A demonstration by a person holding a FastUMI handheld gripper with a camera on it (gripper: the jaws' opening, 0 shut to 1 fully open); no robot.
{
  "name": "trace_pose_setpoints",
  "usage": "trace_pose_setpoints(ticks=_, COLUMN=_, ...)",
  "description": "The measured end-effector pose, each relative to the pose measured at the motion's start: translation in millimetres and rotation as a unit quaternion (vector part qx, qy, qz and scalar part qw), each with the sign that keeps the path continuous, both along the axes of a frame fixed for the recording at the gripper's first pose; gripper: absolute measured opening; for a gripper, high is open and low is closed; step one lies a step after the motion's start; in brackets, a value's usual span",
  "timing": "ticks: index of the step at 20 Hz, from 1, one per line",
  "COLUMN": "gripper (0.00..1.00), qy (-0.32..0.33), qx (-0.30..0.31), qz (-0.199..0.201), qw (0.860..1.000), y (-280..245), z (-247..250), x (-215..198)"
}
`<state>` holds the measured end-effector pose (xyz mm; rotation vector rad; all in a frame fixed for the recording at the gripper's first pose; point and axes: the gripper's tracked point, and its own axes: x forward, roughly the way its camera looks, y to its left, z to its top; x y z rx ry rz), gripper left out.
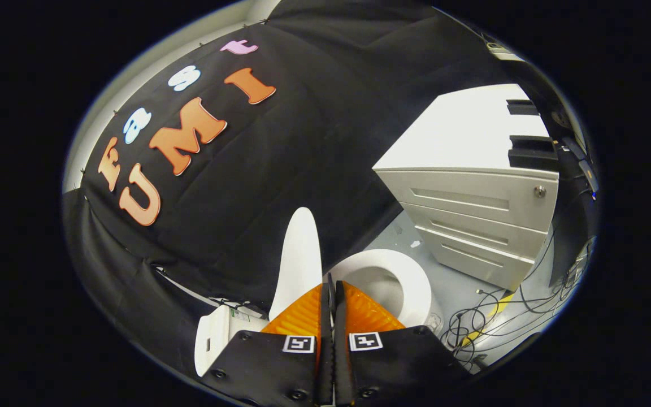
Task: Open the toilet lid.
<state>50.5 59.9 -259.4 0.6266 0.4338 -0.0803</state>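
The white toilet lid stands raised, nearly upright, just beyond my fingers and a little to their left. To the right of the lid lies the open seat ring with the bowl inside it. The white cistern shows left of the fingers, below the lid. My gripper has its two orange fingers pressed together with nothing between them; the tips sit in front of the lid's lower edge, and I cannot tell whether they touch it.
A white drawer cabinet stands beyond the toilet on the right. Loose black cables lie on the grey floor beside the bowl. Black cloth hangs close behind the lid and cistern.
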Motion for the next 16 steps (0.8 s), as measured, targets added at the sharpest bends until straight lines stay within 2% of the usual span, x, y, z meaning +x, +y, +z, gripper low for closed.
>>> trace_pose_setpoints(ticks=4, gripper=0.09, qy=-0.010, qx=-0.018, qz=0.020, qw=1.000, y=15.3, z=14.7, x=-2.8)
trace_pose_setpoints(ticks=9, gripper=0.09, qy=-0.018, qx=-0.031, qz=0.023, qw=0.999, y=32.3, z=29.8, x=-2.7)
trace_pose_setpoints(ticks=16, gripper=0.09, qy=-0.033, qx=-0.125, qz=0.066, qw=0.989, y=79.5, z=63.3, x=-7.2)
